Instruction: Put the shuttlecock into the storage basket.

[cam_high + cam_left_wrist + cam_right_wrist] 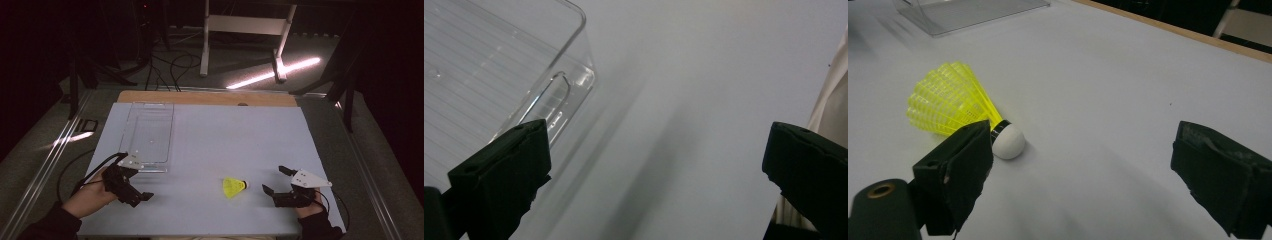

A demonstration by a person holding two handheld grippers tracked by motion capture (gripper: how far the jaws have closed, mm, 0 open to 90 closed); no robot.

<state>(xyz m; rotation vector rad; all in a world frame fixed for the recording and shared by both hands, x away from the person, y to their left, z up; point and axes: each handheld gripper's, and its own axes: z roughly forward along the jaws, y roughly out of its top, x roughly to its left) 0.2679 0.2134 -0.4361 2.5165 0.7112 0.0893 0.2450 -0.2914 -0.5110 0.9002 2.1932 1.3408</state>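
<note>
A yellow shuttlecock (pixel 234 187) lies on its side on the pale counter (pixel 225 135), near the front edge and right of centre, white cork tip pointing right. Just right of it the right tool (pixel 276 181) rests low with its jaws spread wide and nothing between them; the cork sits close beside one jaw. Over at the near left, the left tool (pixel 659 165) is also spread apart and empty, just beside the near end of a clear plastic bin (pixel 147 132).
</note>
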